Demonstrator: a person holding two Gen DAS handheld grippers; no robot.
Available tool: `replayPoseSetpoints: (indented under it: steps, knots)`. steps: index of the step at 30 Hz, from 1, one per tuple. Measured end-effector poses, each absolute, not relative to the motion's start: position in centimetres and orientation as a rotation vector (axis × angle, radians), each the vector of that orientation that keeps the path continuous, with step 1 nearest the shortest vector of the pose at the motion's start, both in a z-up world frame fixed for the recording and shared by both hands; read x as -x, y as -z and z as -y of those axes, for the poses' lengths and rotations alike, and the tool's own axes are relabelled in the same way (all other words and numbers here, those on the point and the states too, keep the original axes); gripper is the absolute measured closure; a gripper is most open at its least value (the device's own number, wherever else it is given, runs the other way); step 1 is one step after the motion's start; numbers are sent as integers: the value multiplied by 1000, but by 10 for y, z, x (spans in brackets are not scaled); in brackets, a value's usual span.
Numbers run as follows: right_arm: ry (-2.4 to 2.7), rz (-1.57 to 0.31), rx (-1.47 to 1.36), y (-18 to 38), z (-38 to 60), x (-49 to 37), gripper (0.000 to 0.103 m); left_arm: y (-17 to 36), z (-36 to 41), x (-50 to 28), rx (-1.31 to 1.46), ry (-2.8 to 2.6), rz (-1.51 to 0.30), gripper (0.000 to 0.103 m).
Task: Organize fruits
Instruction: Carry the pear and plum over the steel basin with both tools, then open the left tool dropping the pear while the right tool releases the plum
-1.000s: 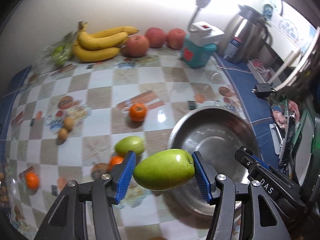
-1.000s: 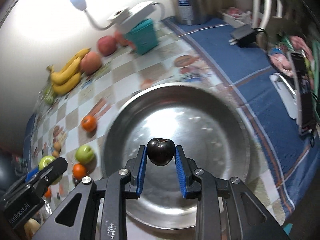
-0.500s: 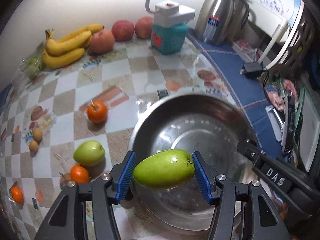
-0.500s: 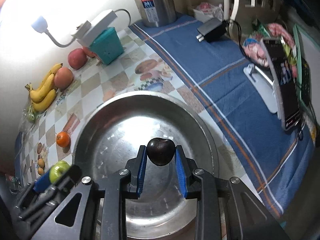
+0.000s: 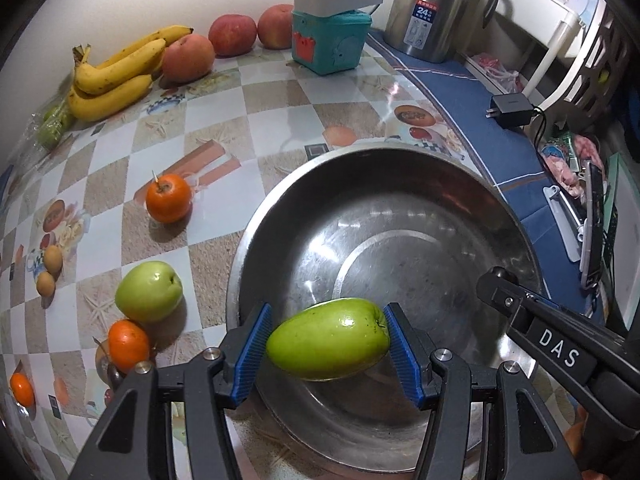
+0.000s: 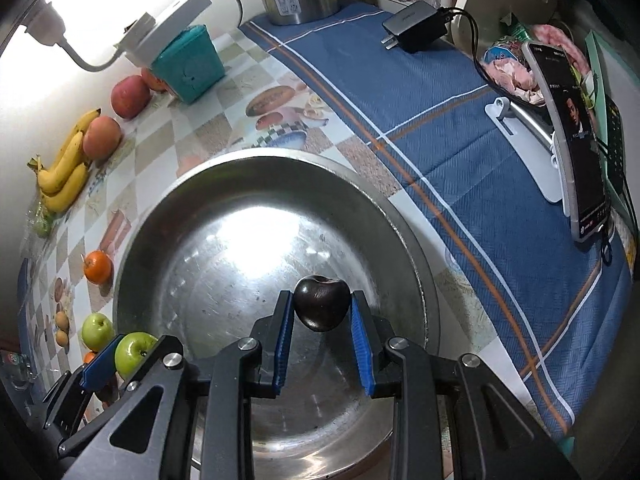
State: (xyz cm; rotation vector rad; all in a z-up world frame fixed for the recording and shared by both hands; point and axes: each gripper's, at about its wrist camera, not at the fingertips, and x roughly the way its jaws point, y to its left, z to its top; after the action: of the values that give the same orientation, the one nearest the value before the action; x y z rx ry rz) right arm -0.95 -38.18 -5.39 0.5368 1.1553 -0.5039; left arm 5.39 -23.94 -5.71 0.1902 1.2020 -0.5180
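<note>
Green fruits: you have two, one in your left gripper, one on the table.
Oranges: three.
Red apples: three.
Bananas: one bunch.
Left gripper: clamps the green fruit over the steel bowl.
Right gripper: pinches a dark plum above the bowl.

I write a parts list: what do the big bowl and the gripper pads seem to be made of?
Bowl: probably stainless steel, polished; it mirrors the lamp glare and shows fine scratches. Left gripper pads: blue, ribbed, matte, likely rubber or soft plastic.
</note>
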Motion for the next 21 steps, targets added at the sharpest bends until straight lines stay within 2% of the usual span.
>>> replayPoseSetpoints:
  steps: [11, 21]
  knots:
    - [522, -1158, -541, 54, 382, 11, 73, 55, 239, -53, -181, 522, -1200, 41]
    - [550, -1143, -529, 48, 383, 12, 68, 47, 239, -52, -172, 529, -1192, 39]
